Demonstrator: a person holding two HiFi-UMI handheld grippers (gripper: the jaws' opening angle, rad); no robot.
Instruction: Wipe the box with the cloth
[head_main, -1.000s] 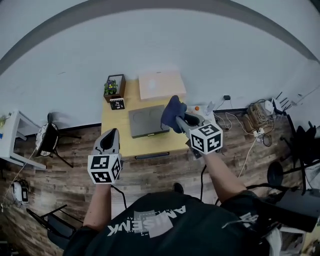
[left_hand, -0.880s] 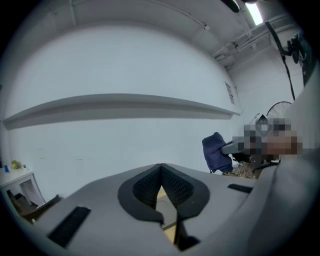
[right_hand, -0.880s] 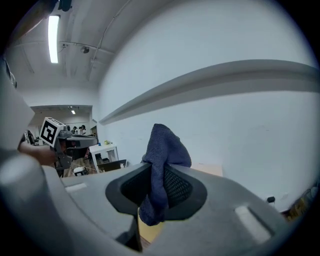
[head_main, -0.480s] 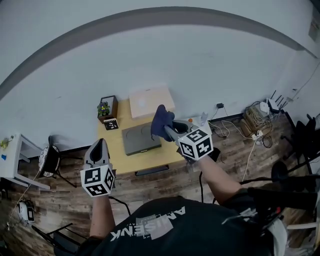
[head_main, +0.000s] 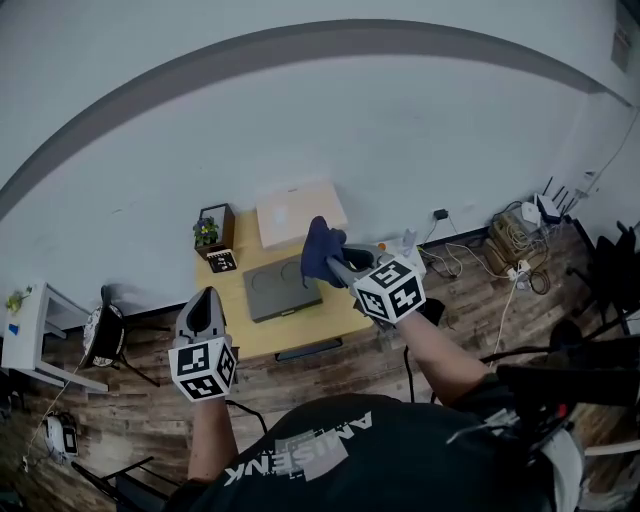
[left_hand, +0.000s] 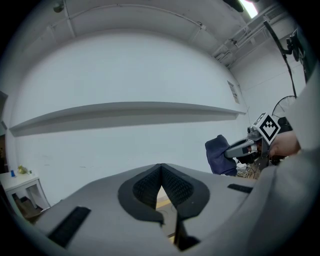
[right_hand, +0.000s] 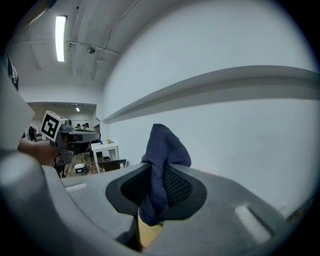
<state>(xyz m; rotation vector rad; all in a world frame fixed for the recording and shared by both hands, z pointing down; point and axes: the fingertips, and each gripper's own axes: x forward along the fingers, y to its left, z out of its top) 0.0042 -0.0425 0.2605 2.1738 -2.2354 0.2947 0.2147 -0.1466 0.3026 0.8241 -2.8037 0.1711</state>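
Both jaw pairs closed: right gripper (head_main: 338, 266) clamped on blue cloth (head_main: 320, 248), cardboard box (head_main: 295, 212) seen ahead, beyond cloth; left gripper (head_main: 205, 300) empty, farther off.

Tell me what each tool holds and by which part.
The right tool is shut on the blue cloth, pinching it near the middle; one end stands above the jaws, the other hangs below. The left tool is shut and empty.

Head overhead, gripper views wallward — cloth (head_main: 320, 250) shared
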